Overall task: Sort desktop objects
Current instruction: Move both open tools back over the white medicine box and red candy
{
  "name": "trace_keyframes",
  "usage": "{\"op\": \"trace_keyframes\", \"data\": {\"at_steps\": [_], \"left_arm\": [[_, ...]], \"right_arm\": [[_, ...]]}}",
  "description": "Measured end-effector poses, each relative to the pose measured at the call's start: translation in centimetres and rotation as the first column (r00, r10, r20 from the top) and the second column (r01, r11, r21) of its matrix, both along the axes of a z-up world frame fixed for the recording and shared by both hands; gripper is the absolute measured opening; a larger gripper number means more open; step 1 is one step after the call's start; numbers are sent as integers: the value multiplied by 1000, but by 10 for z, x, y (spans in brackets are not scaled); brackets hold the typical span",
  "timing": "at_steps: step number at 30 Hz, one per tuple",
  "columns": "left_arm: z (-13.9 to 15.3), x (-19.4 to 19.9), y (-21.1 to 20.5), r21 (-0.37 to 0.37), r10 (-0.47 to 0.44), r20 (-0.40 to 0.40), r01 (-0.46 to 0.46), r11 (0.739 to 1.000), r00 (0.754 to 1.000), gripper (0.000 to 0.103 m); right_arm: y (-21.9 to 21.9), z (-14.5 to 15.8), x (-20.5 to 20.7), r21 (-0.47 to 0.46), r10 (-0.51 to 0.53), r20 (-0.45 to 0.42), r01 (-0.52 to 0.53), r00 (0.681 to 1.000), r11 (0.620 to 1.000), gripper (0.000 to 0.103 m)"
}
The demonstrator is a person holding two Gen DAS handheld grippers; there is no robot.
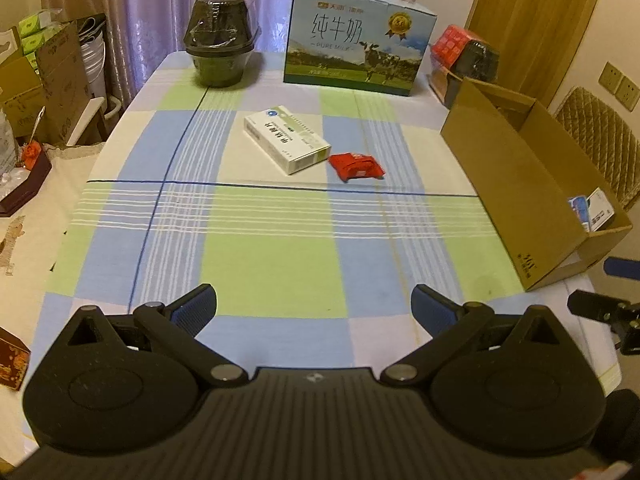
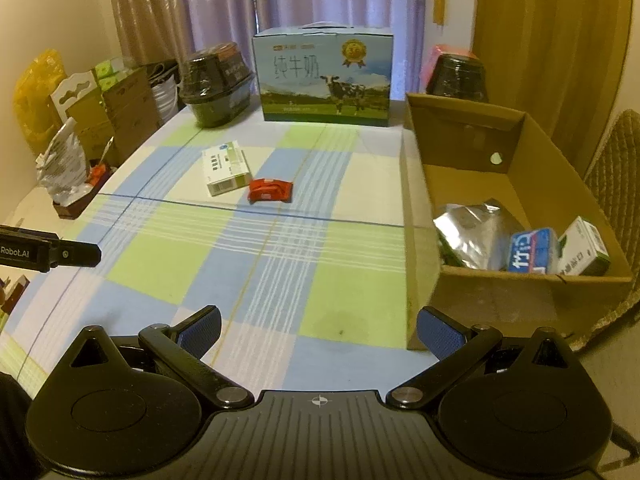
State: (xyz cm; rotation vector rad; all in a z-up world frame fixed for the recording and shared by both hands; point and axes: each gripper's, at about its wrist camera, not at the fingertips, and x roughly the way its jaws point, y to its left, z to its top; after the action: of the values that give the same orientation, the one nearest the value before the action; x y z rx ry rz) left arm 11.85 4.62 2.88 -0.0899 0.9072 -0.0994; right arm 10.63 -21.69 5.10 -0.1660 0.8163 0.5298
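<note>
The left tool (image 1: 314, 304) and the right tool (image 2: 319, 326) both hang above the near edge of the table (image 2: 256, 268) with jaws spread wide and nothing between the blue pads; each is well apart from the items left to sort. The cardboard box (image 2: 472, 292) stands open-topped along the right side of the table and appears to serve as the collection bin: a silver foil pouch (image 2: 476, 232), a blue-and-white pack (image 2: 532, 252) and a small white-and-green carton (image 2: 584, 246) lie in its near end. Two items lie on the checked cloth near the middle of the table, just beyond the dark cross line. The white medicine box (image 1: 286, 139) is the larger. It lies flat with one corner toward the tools. It is probably light, stiff card with smooth faces that may slip, and thin walls that may dent under hard closure. Recommended hold: across the two long edges, near mid-length, with moderate force. The red packet (image 1: 356, 165) lies just beside the near right corner of the medicine box; whether the two touch cannot be told. It is likely very light, soft and crinkly, with slick film. Recommended hold: across its short width at the centre, pads low to the cloth, since the wrapper may fold or slide away.
</note>
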Motion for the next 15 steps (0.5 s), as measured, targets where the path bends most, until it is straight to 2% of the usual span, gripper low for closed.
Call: {"op": "trace_keyframes", "data": {"at_steps": [15], "left_arm": [[-18, 25, 18, 63, -6, -32, 8, 998, 999, 102]], "right_arm": [[49, -20, 26, -30, 56, -6, -57, 998, 998, 101]]}}
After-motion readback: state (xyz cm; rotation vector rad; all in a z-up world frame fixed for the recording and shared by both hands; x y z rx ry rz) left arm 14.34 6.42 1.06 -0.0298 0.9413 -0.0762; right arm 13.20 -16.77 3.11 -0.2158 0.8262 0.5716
